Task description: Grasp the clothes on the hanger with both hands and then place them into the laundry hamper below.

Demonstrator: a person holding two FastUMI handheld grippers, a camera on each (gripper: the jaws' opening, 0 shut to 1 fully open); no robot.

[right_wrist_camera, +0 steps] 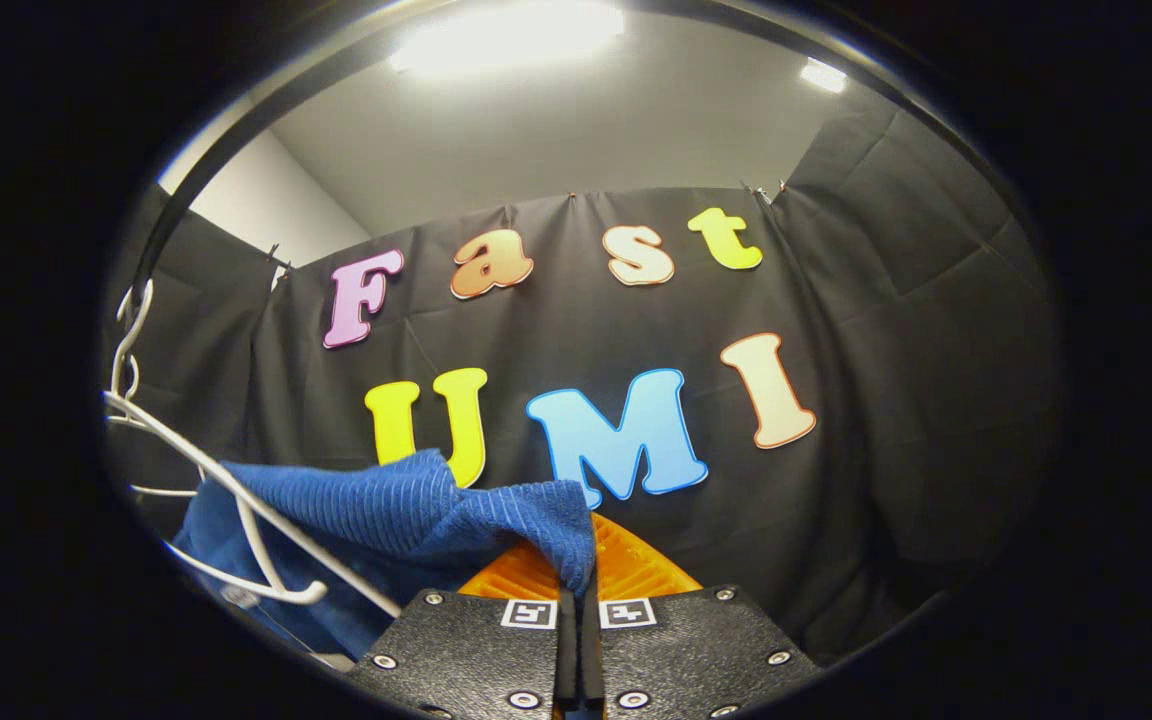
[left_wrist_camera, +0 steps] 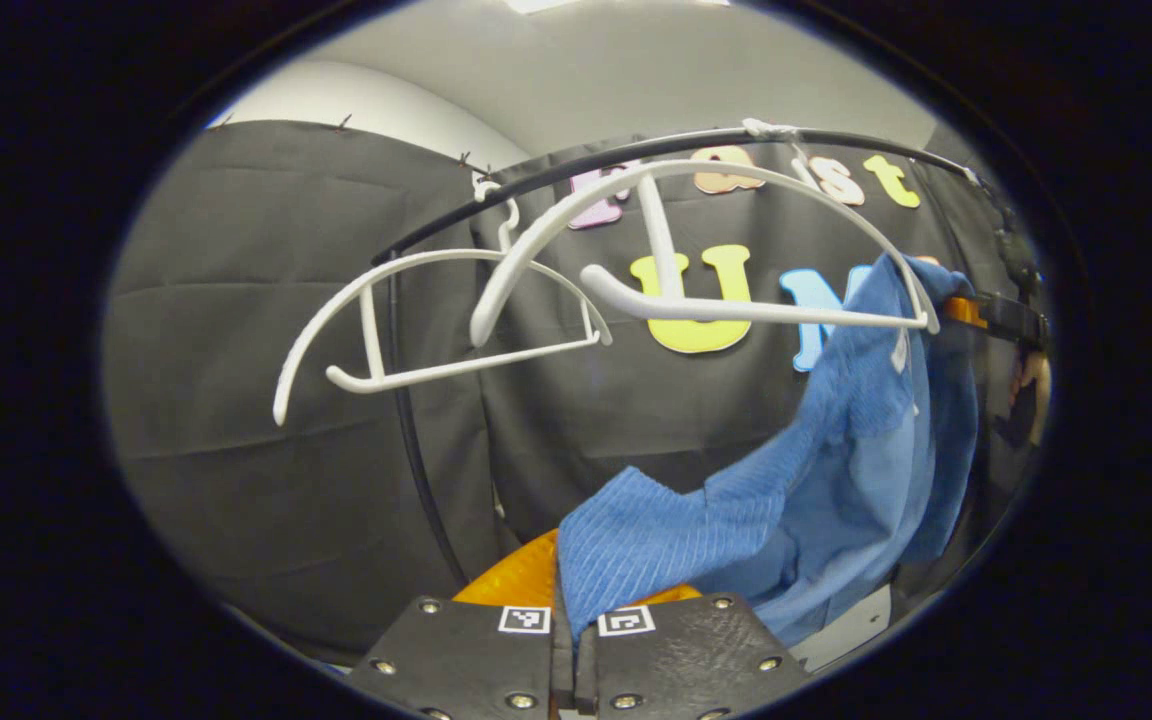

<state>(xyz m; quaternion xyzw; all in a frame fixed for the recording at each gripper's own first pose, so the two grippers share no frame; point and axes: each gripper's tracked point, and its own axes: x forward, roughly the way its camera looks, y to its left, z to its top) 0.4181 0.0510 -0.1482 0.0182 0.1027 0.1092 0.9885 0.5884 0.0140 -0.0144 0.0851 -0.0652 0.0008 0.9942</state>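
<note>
A blue ribbed garment [left_wrist_camera: 816, 480] stretches between both grippers. In the left gripper view my left gripper [left_wrist_camera: 574, 600] is shut on its near corner, and the cloth rises to the right, where its far end still drapes over the tip of a white hanger [left_wrist_camera: 736, 310]. The other gripper [left_wrist_camera: 1006, 318] pinches it there, with a hand behind. In the right gripper view my right gripper [right_wrist_camera: 576, 590] is shut on the blue garment [right_wrist_camera: 406, 520], which runs left past a white hanger [right_wrist_camera: 236, 500].
A second, bare white hanger [left_wrist_camera: 416, 320] hangs from the black curved rail [left_wrist_camera: 556, 170] to the left. The rail's black upright pole [left_wrist_camera: 416, 440] drops behind it. Black cloth walls surround the booth.
</note>
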